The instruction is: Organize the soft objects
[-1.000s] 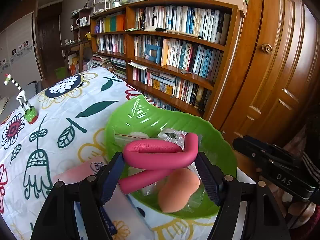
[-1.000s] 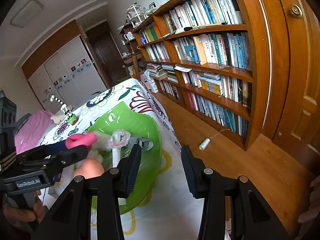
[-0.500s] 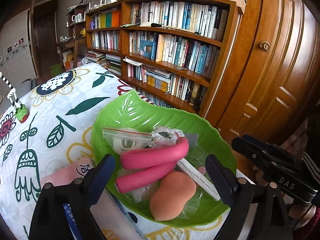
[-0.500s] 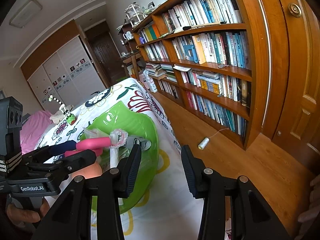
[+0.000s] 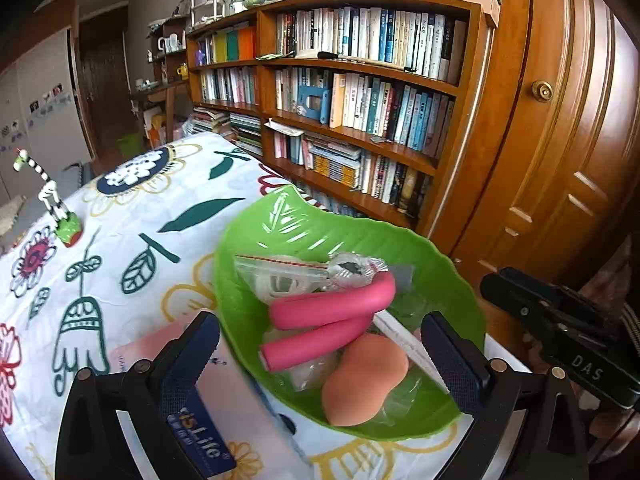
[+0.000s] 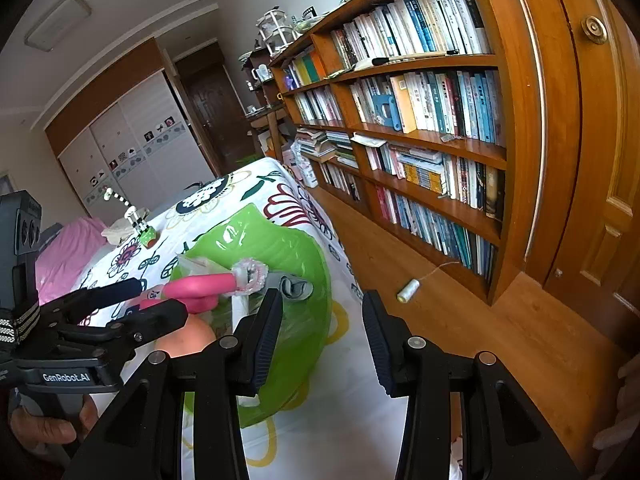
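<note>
A green leaf-shaped bowl [image 5: 304, 224] sits on the flowered cloth. In it lie a bent pink foam roller [image 5: 332, 312], a peach sponge [image 5: 360, 376], a clear zip bag [image 5: 280, 276] and a crinkled wrapped item [image 5: 352, 268]. My left gripper [image 5: 320, 356] is open and empty, its fingers wide on either side of the roller and sponge, just short of them. My right gripper [image 6: 322, 336] is open and empty beside the bowl's [image 6: 260, 240] right rim. The roller [image 6: 200, 284] also shows in the right wrist view.
A pink pack [image 5: 160, 348] and a blue-labelled item [image 5: 200, 440] lie left of the bowl. A striped giraffe toy [image 5: 52, 200] stands far left. A bookshelf [image 5: 360, 120] and wooden door [image 5: 560, 160] stand behind. A thread spool [image 6: 408, 290] lies on the floor.
My left gripper let go of the pink roller, which now rests in the bowl, opened wide and drew back a little. The right gripper stayed still.
</note>
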{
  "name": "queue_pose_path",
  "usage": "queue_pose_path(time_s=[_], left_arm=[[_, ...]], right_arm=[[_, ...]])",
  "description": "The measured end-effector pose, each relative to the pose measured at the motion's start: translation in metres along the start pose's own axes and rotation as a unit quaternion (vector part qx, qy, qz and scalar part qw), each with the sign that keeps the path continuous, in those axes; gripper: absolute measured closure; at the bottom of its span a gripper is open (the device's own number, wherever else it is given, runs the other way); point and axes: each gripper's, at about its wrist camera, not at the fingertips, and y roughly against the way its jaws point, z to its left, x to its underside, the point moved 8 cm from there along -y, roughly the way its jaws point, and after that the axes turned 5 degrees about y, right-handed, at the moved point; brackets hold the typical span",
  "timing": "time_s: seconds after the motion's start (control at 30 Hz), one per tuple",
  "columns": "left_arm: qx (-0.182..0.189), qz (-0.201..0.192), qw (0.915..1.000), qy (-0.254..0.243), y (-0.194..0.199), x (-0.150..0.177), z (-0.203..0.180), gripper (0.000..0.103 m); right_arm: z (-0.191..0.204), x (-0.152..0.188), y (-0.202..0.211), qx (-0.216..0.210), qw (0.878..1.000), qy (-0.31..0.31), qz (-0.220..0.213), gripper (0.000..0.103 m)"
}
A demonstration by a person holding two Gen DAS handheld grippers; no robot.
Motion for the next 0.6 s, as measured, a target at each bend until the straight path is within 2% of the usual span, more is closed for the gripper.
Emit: queue_pose_path(time_s=[0.33,0.5,0.6], left_arm=[[-0.055,-0.018,0.9978,-0.030,0.014,0.001,0.005,0.000],[-0.070,-0.027,0.9969,-0.026,0.020,0.001,0.010,0.000],[-0.086,-0.035,0.9955,-0.019,0.026,0.000,0.015,0.000]], right_arm=[[0.007,-0.006,0.003,-0.002,1.000,0.012,-0.005,0.058],[0.016,-0.006,0.010,-0.005,1.000,0.021,-0.006,0.057],[0.021,-0.004,0.012,-0.004,1.000,0.029,-0.008,0.050]])
